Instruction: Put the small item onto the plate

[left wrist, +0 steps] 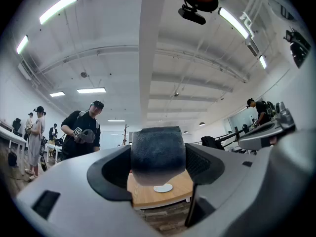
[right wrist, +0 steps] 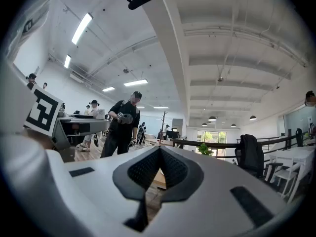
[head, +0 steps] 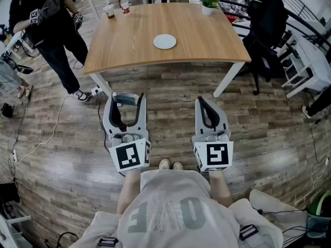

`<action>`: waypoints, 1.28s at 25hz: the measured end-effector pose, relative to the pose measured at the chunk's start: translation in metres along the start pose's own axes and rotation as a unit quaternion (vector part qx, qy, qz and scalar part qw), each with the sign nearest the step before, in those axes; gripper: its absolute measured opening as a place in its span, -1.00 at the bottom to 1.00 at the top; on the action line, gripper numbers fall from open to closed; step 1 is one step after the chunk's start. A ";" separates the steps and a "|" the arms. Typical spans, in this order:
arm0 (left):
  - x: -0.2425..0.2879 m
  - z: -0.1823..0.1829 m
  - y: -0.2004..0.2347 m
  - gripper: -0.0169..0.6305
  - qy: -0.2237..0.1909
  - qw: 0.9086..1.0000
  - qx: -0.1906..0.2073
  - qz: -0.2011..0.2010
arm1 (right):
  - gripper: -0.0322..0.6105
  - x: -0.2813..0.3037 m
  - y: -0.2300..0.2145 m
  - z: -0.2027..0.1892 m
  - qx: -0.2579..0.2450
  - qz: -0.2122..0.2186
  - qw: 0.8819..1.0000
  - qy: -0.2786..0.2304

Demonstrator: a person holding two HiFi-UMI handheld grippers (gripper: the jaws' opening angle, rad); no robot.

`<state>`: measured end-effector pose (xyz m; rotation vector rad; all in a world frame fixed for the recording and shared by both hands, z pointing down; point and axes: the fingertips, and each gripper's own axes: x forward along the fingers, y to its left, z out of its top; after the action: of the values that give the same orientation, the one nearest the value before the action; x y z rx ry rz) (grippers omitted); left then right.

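Note:
A white round plate [head: 165, 41] lies near the middle of the wooden table [head: 129, 50], well ahead of both grippers. My left gripper [head: 125, 102] is held over the floor in front of the table, shut on a small blue-grey block [head: 124, 97] that spans its wide-set jaws. In the left gripper view the block [left wrist: 158, 154] fills the gap between the jaws, with the plate [left wrist: 163, 187] showing below it. My right gripper [head: 202, 102] hangs beside it, shut with nothing in it; its pads [right wrist: 170, 169] meet at the tip.
A person in black [head: 51, 30] stands at the table's left corner. A cup and a bottle [head: 116, 8] stand on the far left of the table, a potted plant [head: 208, 4] at its far edge. A black chair [head: 266, 35] stands at the right.

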<state>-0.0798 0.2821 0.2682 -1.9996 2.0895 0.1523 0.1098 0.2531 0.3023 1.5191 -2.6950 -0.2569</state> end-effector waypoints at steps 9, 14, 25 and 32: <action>0.000 -0.005 0.013 0.07 0.004 1.000 -0.004 0.004 | -0.85 0.008 0.010 0.001 -0.010 0.000 1.000 0.004; -0.001 -0.006 0.022 0.07 0.004 1.000 -0.002 0.010 | -0.85 0.006 0.019 0.007 -0.003 0.035 0.999 -0.011; -0.001 -0.005 0.061 0.07 -0.012 1.000 -0.016 0.006 | -0.85 0.016 0.032 -0.007 -0.022 0.020 0.999 0.014; 0.015 -0.028 0.082 0.07 -0.020 0.999 -0.028 -0.008 | -0.84 0.035 0.045 -0.024 -0.018 0.002 1.000 0.019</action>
<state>-0.1643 0.2652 0.2842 -2.0274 2.0662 0.2494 0.0568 0.2430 0.3318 1.4943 -2.6486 -0.2724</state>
